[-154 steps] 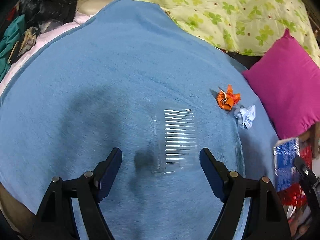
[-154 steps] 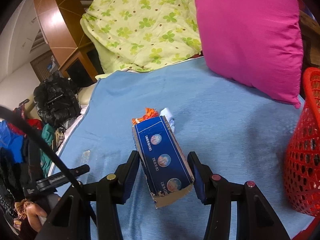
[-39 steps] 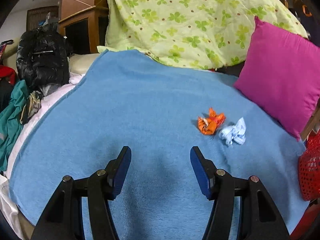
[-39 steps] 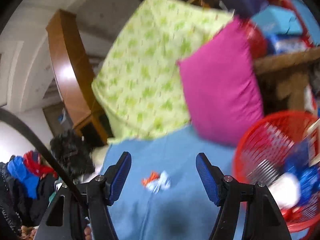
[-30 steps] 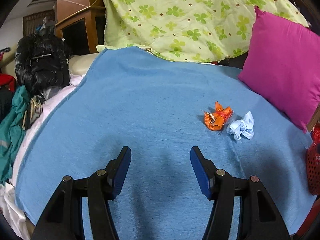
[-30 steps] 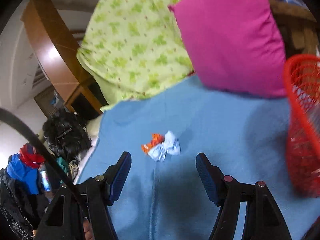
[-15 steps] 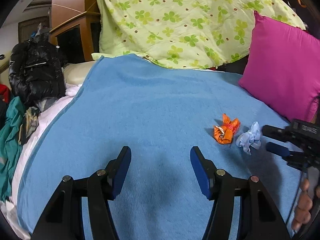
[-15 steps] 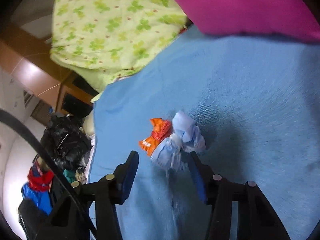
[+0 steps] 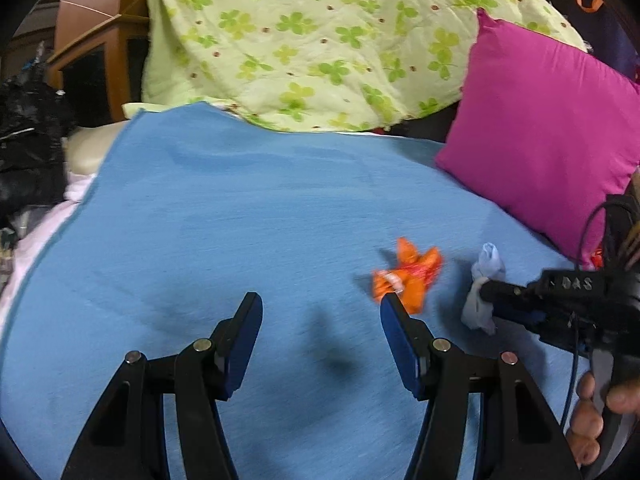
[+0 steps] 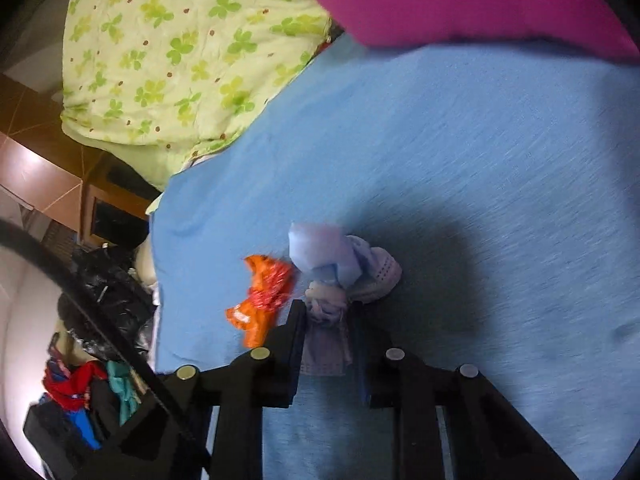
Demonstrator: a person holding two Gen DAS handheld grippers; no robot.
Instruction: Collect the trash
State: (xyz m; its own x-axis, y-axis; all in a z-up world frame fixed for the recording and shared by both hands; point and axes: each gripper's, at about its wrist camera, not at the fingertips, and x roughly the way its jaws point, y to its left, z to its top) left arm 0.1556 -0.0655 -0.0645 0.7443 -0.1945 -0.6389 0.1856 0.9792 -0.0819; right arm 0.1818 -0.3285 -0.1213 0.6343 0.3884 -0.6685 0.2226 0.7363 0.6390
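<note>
A crumpled pale-blue face mask (image 10: 336,268) lies on the blue towel (image 10: 480,160). My right gripper (image 10: 326,308) is shut on the mask's lower end; it also shows in the left wrist view (image 9: 486,292), with the mask (image 9: 484,292) at its tips. A crumpled orange wrapper (image 10: 262,296) lies just left of the mask and shows in the left wrist view (image 9: 408,276) too. My left gripper (image 9: 320,308) is open and empty, low over the towel (image 9: 240,220), with its right fingertip close to the orange wrapper.
A magenta pillow (image 9: 548,132) lies at the right and a green clover-print quilt (image 9: 320,40) at the back. Dark clothes (image 9: 28,140) are piled off the towel's left edge. A wooden cabinet (image 9: 100,64) stands behind.
My right gripper has come down onto the mask and closed on it. My left gripper has moved right toward the orange wrapper, still open.
</note>
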